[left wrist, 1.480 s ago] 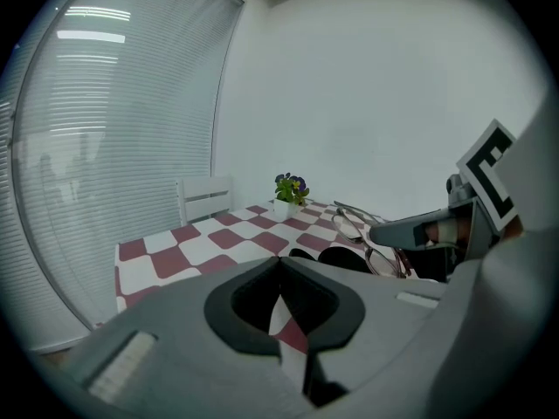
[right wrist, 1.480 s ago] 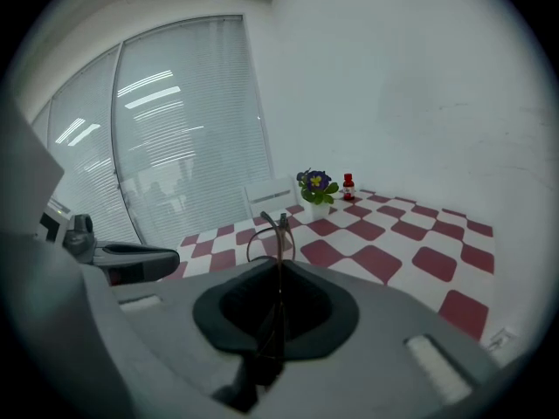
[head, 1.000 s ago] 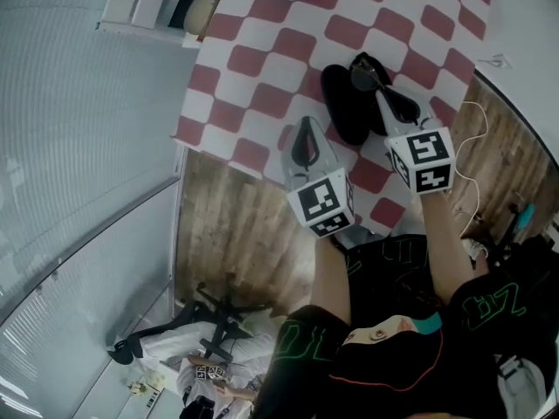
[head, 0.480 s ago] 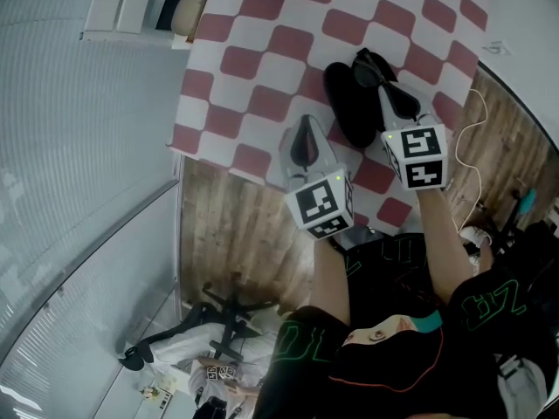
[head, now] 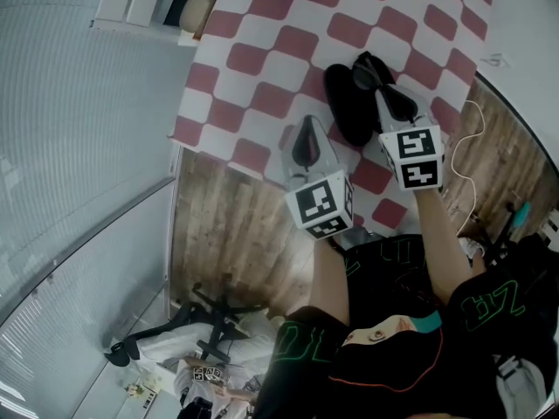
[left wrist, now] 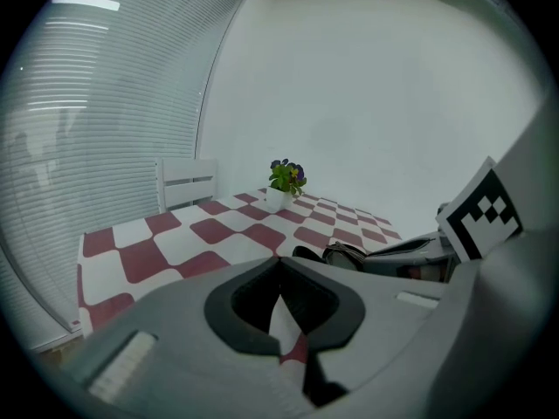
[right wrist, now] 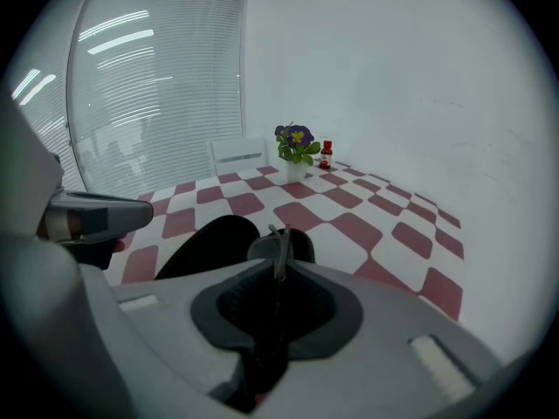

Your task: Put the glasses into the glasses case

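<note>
1. The right gripper (right wrist: 279, 264) was clenched on the glasses (right wrist: 265, 244). A thin dark part of the frame ran up between its closed jaws, and one lens showed just past the tips.
2. The left gripper (left wrist: 279, 297) was pinched together on nothing, with only the checked tablecloth (left wrist: 175, 243) showing through its slit. It hung over the near edge of the table, beside the right gripper and apart from the case.
3. The glasses case (head: 347, 105), a black oval, lay on the cloth just left of the right gripper's tips. The glasses sat at its far right end, close enough that touching could not be ruled out. Whether the case lay open was unclear.
4. The step in hand appeared to be carrying the gripped glasses to the case, since they were not yet inside it. The next move probably called for shifting them left over the case's mouth and lowering them level before letting go. The idle left gripper could steady the case.
5. A potted plant (right wrist: 297, 142) and a small red bottle (right wrist: 326, 154) stood at the far edge, well apart from the work.
</note>
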Available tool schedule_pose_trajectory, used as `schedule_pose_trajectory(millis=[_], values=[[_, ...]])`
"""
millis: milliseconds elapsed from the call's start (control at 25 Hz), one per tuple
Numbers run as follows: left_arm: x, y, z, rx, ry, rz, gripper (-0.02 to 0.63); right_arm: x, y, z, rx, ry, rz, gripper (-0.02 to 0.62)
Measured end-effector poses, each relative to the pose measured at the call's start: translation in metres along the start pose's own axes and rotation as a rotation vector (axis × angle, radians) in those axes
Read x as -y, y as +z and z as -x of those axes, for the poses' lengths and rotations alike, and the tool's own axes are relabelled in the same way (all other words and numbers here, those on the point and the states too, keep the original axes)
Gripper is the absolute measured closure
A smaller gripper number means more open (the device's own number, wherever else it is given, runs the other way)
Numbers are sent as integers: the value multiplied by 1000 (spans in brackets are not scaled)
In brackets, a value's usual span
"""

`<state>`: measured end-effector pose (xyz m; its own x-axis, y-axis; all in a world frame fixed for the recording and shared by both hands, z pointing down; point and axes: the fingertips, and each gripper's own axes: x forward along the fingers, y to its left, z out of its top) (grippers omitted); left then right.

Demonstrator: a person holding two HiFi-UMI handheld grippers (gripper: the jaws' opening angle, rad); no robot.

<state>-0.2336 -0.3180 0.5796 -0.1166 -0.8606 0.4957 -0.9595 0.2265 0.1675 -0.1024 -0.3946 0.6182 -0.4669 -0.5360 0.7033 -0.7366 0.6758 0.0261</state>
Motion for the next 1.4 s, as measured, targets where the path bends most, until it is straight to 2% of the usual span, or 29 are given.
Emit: schedule_pose_trajectory(millis=[280, 440, 600, 840, 960, 1080, 1240, 1400], values=[[9, 13, 15, 52, 6, 9, 598, 5, 14, 16, 55, 6, 28, 543], [15, 24, 25, 99, 9, 21, 598, 16, 22, 31, 100, 19, 2, 546], [31, 46, 40, 211, -60, 103, 599, 28, 36, 51, 191, 44, -25, 581], [55, 59, 56, 258, -125, 100, 598, 29, 55, 85, 340, 151, -67, 592], [59, 70, 64, 291, -105, 101, 598, 34, 66, 102, 390, 168, -48, 592], [58, 86, 65, 310, -63, 64, 598, 42, 87, 113, 444, 163, -2, 592], [53, 101, 77, 301, -12, 50, 598, 53, 109, 138, 505, 133, -17, 592], [52, 134, 94, 365, 38, 13, 598, 61, 139, 165, 600, 105, -2, 592]])
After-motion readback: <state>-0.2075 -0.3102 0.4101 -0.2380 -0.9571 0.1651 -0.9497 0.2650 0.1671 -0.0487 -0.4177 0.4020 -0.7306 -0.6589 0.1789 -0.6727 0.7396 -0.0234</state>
